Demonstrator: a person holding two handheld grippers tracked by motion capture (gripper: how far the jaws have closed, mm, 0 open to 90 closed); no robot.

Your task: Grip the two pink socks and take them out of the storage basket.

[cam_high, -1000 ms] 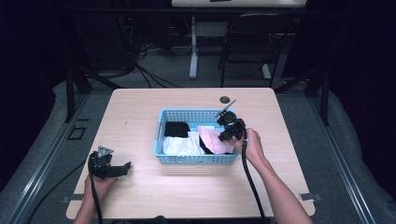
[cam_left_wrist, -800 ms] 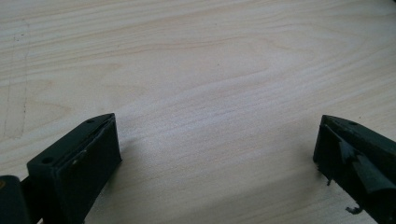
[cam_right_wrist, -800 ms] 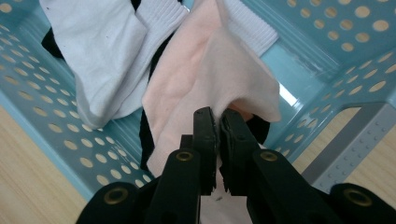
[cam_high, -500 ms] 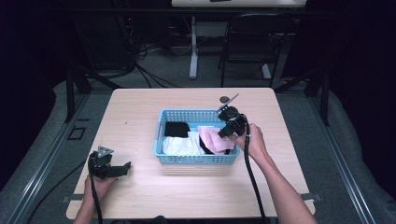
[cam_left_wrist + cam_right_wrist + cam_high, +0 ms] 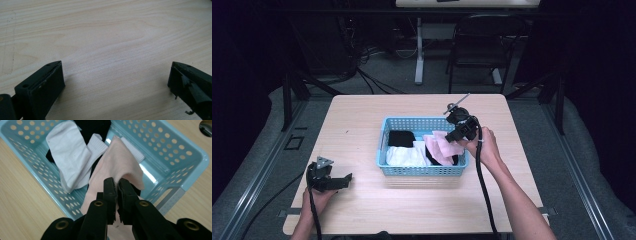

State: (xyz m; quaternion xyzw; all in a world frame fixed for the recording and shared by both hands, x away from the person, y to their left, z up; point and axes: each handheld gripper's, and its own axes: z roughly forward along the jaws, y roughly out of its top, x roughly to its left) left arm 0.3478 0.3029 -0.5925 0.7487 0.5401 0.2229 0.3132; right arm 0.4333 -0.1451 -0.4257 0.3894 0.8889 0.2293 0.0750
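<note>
Right tongs (image 5: 116,186) clamped on the pink sock (image 5: 117,165), pinching a fold of it just above the basket (image 5: 197,160). Most of the sock draped below and ahead of the tips, its far end down among the other laundry. Step in hand, by the look of it: lifting the pink sock out of the basket.

Next move likely calls for more height, until the trailing end clears the rim, then a carry sideways to bare surface (image 5: 362,115).

Left tongs (image 5: 346,177) wide apart, nothing between them, lying low on the surface (image 5: 112,37) well away from the basket, bare wood ahead of them.

Around the right tongs: white sock (image 5: 72,157) just beside the pink one, to its left; black cloth (image 5: 92,127) farther ahead, partly under both. Small dark round thing (image 5: 206,127) on the surface beyond the basket's far corner.

In the way: the basket wall nearest the tongs, where the hanging end could catch, and the white sock lying against the pink one, which might drag along.
</note>
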